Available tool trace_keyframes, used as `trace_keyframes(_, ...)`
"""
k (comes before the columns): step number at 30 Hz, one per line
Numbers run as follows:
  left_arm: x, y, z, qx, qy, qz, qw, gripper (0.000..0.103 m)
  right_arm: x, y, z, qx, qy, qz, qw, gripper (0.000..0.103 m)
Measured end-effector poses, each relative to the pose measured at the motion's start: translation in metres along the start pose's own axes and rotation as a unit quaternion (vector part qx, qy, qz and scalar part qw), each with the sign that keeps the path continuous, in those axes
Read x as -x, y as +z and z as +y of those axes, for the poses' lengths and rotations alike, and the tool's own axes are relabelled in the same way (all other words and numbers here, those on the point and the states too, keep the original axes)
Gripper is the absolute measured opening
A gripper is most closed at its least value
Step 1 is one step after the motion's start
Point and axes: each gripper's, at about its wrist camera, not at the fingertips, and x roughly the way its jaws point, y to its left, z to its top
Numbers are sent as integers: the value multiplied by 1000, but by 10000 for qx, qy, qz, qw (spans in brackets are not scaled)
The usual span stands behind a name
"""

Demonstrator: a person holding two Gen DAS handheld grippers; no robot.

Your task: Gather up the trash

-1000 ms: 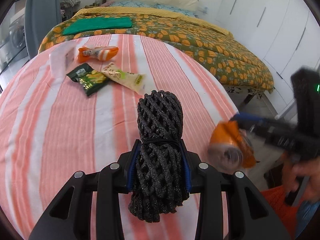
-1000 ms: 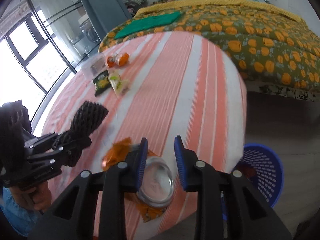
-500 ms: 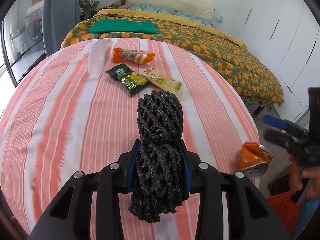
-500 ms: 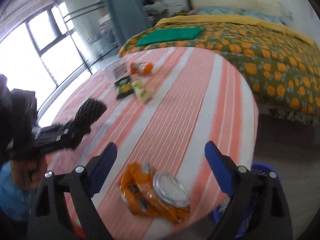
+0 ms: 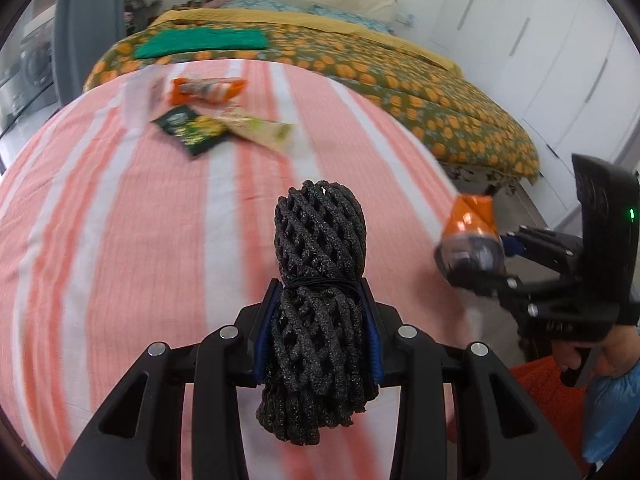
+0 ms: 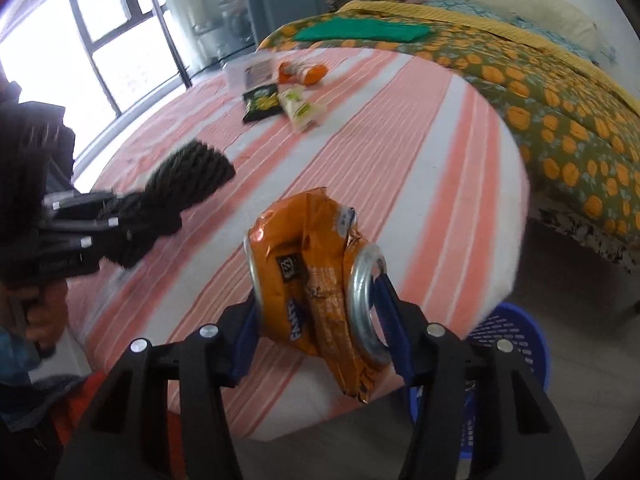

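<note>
My left gripper is shut on a black foam net bundle, held above the striped table; it also shows in the right wrist view. My right gripper is shut on a crushed orange soda can, lifted over the table's near edge; the can also shows in the left wrist view. An orange wrapper, a dark green snack packet, a pale wrapper and a clear plastic cup lie at the table's far side.
A blue plastic basket stands on the floor below the table's right edge. A bed with an orange-patterned cover lies behind the table. White wardrobes line the right wall, windows the left.
My right gripper, open over the can lying on the table half a second ago, has closed on it and lifted it. My left gripper keeps its hold on the net bundle.
</note>
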Motion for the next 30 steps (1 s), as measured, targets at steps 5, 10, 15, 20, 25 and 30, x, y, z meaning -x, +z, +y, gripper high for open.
trace_keyframes(5,-18,7,-65,-370,-505,202,9978,37,37,-11,-52,-968,-140,-377,9945,53)
trace_keyframes(10,-50,9,-147,-831,-916,486,9911,37,58,-45,-128,-1895,-714,-352,9786,53)
trace_keyframes(15,-112,3,-214,-1057,-978,927,9852,38,50,-87,-193,-2685,-896,-147,9590,53)
trace_keyframes(20,-172,-3,-238,-1021,-720,1208,9848,38,40,-110,-231,-3173,-907,-155,9439,53)
trace_keyframes(25,-221,-1,-246,-937,-539,1255,9862,44,30,-121,-260,-3558,-864,-202,9303,65)
trace_keyframes(30,-249,8,-249,-899,-437,1312,9863,69,30,-124,-278,-3870,-745,-362,9183,80)
